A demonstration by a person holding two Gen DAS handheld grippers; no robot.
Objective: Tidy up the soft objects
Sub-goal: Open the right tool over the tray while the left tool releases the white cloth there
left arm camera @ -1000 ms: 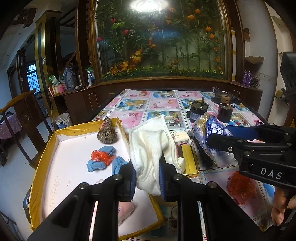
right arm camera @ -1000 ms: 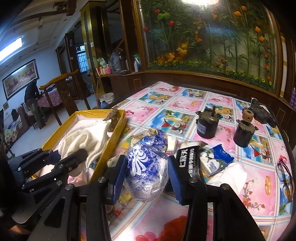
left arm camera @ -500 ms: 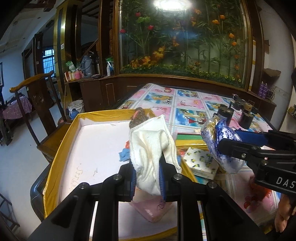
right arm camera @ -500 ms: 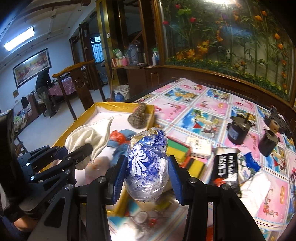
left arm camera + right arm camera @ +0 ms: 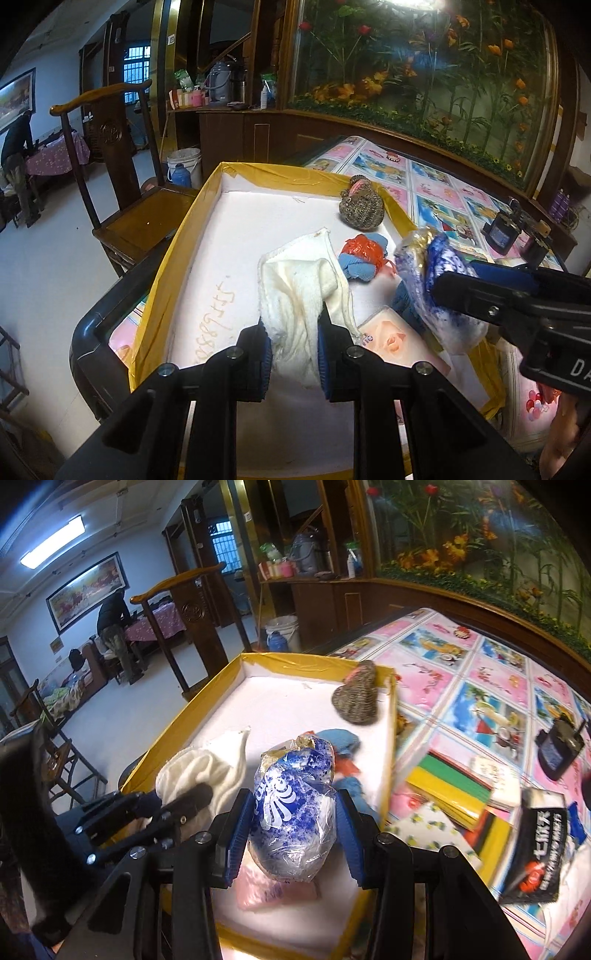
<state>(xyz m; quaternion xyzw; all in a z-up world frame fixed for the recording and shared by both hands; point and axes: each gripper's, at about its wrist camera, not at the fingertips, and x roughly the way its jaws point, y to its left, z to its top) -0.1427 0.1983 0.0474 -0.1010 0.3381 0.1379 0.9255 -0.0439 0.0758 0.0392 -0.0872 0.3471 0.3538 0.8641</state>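
My left gripper is shut on a white towel, held over the white floor of the yellow-rimmed tray. The towel shows at the left of the right wrist view, with the left gripper below it. My right gripper is shut on a blue-and-white plastic bag, also above the tray. In the left wrist view that bag hangs at the right, in the right gripper's black fingers. A knitted brown pouch, a blue-and-red cloth bundle and a pink pack lie in the tray.
On the patterned tablecloth to the right lie coloured flat packs, a black box with white lettering and a dark motor part. A wooden chair stands left of the tray. A person bends over a far table.
Both grippers have moved left, from over the tablecloth to over the tray, carrying the towel and the bag. The towel now hangs lower over the tray floor.
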